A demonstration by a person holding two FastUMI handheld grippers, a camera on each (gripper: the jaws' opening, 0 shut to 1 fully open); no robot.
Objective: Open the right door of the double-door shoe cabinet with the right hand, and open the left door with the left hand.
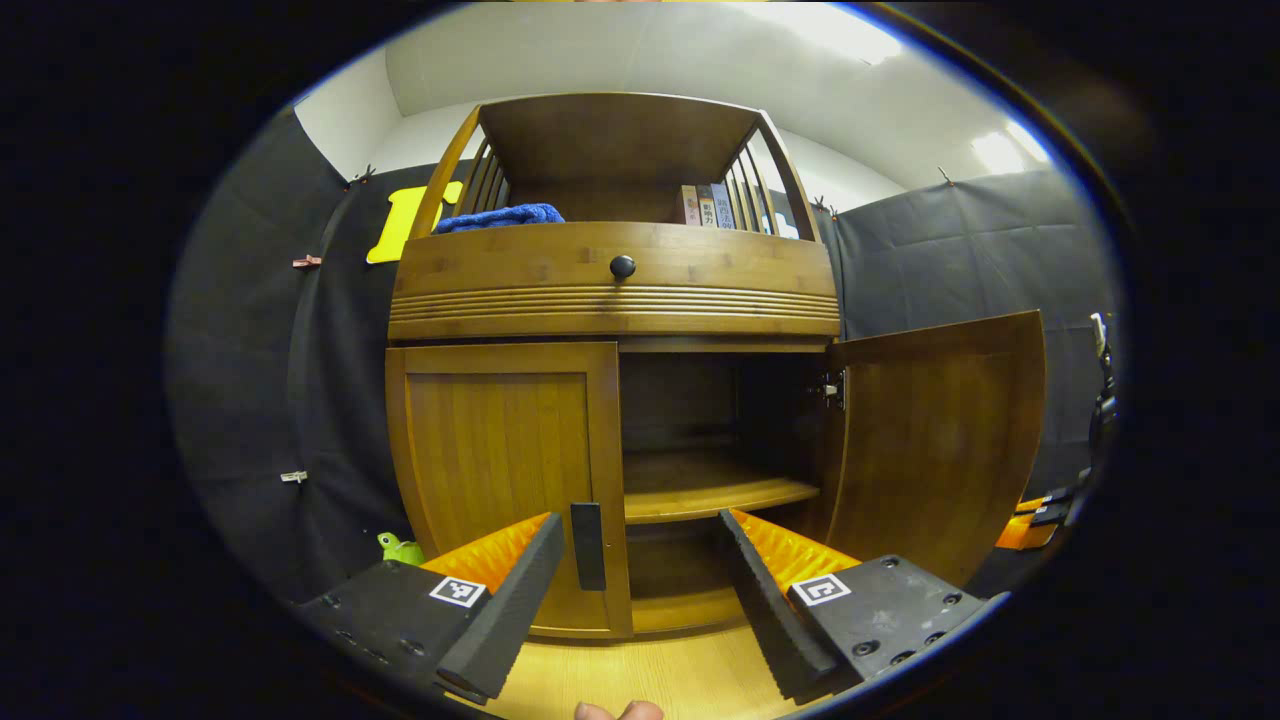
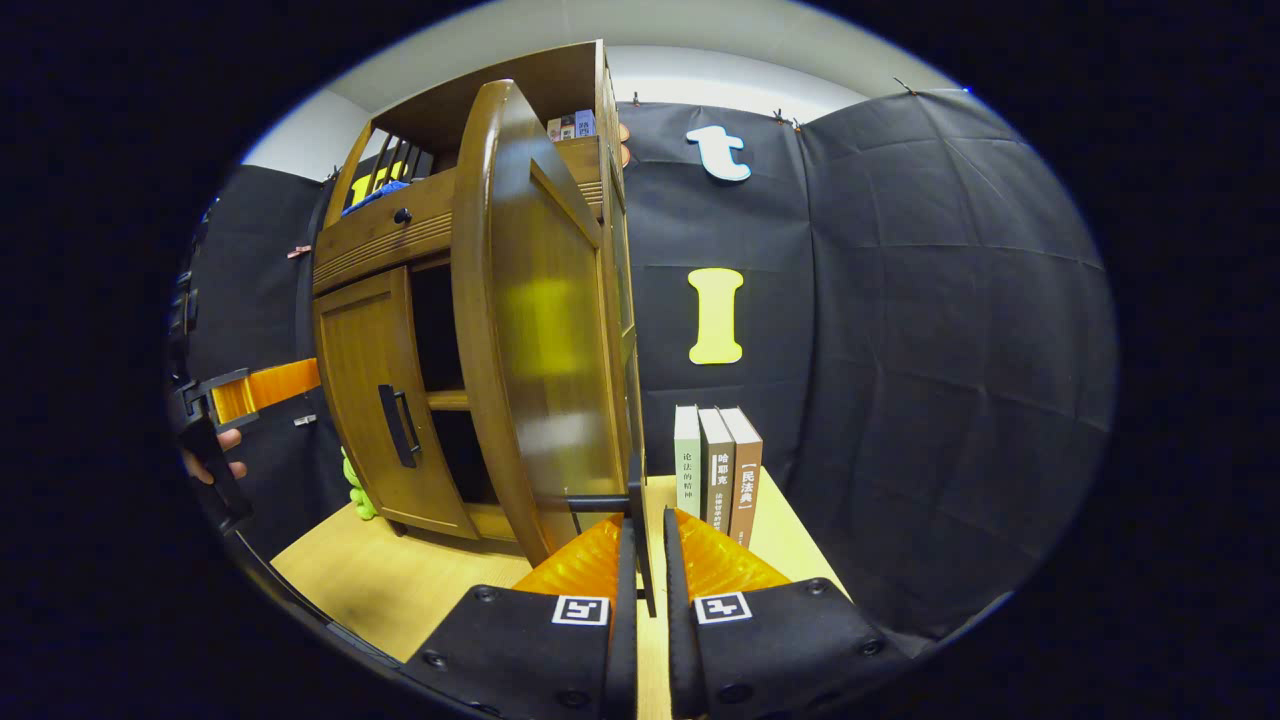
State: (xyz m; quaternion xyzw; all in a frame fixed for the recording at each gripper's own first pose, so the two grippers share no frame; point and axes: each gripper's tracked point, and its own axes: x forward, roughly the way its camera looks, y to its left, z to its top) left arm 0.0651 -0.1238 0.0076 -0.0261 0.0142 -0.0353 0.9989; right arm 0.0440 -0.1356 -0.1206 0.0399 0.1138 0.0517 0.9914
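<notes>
Black left-door handle [image 1: 588,546] between the spread left claw [image 1: 632,590] fingers.

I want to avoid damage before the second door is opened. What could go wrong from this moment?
1. The left gripper is open, with the left door's handle nearer one finger; it may close off-centre and slip.
2. The right gripper is shut on the right door's handle; swinging the right door wider could knock the books standing beside the cabinet.
</notes>
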